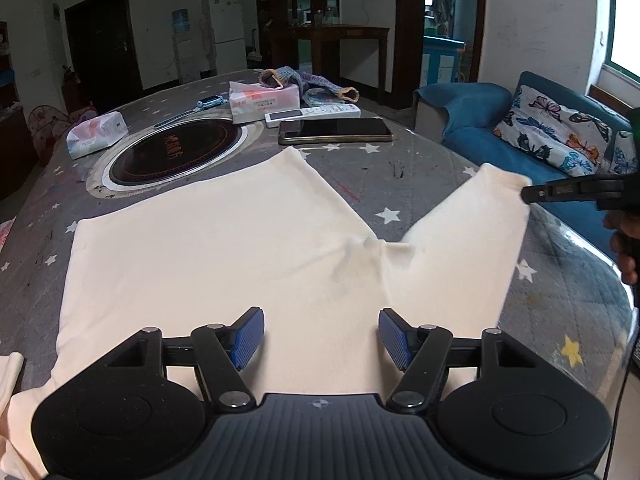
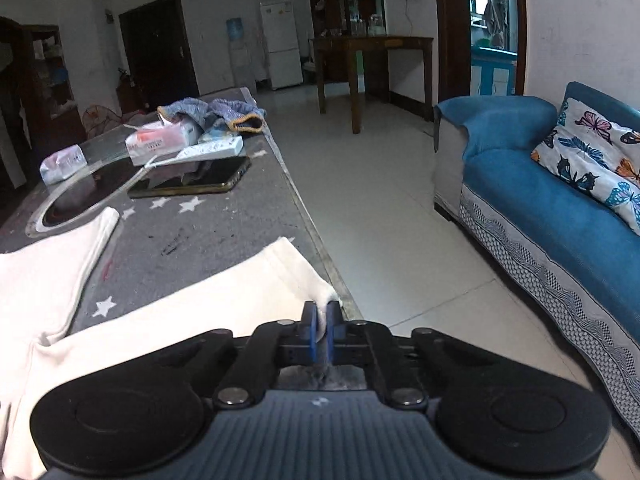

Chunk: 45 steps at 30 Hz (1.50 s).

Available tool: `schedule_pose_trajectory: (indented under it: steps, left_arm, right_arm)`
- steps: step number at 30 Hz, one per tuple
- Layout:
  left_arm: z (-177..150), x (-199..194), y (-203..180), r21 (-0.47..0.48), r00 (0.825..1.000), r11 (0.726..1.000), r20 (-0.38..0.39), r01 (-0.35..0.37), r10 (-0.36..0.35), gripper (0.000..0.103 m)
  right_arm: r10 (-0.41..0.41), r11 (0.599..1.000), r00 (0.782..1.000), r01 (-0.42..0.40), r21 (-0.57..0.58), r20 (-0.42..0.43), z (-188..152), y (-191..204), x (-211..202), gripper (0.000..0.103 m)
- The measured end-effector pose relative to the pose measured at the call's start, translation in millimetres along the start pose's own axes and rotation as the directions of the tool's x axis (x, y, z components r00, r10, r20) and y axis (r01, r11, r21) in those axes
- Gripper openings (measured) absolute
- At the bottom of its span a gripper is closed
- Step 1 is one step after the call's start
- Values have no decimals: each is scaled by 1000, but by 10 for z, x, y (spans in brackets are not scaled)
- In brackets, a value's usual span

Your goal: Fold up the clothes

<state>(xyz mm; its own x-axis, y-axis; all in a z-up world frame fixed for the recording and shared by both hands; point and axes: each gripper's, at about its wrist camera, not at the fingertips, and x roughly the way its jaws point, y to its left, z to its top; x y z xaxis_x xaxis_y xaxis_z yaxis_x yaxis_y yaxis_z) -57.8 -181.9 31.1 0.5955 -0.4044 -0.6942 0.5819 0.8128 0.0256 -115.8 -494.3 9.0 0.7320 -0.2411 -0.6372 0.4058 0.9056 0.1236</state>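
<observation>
Cream garment [image 1: 224,248]: a pair of shorts or short trousers by the look of it, lying spread and flat on the star-patterned table cover [image 1: 560,304], its two legs splayed apart in a V with bare cover between them. No fold is visible in either view; the cloth lies in a single open layer, so by this showing the folding is all still to be had.

Right gripper [image 2: 321,322]: fingers pressed together on the hem corner of the right-hand leg, at the table's near edge. The hold suits carrying that leg across onto the other, though this is a judgement only.

Left gripper [image 1: 321,338]: fingers wide apart, nothing between them, poised over the waist end of the garment.

Beyond the garment, on the same table: round inset cooktop [image 1: 176,156], phone [image 1: 336,131], remote control [image 1: 312,114], tissue packs [image 1: 264,100], knitted items [image 1: 312,84]. All lie clear of the cloth.

Off the table: blue sofa [image 2: 540,184].
</observation>
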Motion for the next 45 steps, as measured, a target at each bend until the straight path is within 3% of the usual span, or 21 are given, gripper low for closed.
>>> schedule_pose_trajectory:
  steps: [7,15,22,26,31,37,40,45]
  left_arm:
    - [145,140,-108,-3,999,1000,27,30,-30,67]
    - [257,429,-166,-54,999,998,-17,37,-38,67]
    - [148,210,20,-81,1000,997,4,15,-15,67]
    - [-19,10,252,-103,1000,994,0,-19,19,69]
    - [-276,-291,586,-163,997,984,18,-70,74,70]
    - [-593,-606,922,-229,987,962,35,-146,158,72]
    - [-728,-718,1048,-271,983,948,33,-165,180,73]
    - [-882,-786,1144,-311,980,933,15,-183,197,73]
  right_arm:
    - [16,1000,998,-16,10,57,10,-44,-146,3]
    - [33,999,998,-35,20,57,15,-48,-245,3]
    - [112,994,988,-110,-25,104,195,134,-581,3]
    - [202,976,969,-186,-117,142,370,499,-840,3]
    - [350,917,928,-312,-247,125,501,1152,-1052,3]
    - [500,795,866,-456,-401,5,391,2105,-1056,3]
    - [536,740,841,-510,-439,-74,234,2510,-952,3]
    - [555,687,811,-573,-448,-186,-41,2843,-793,3]
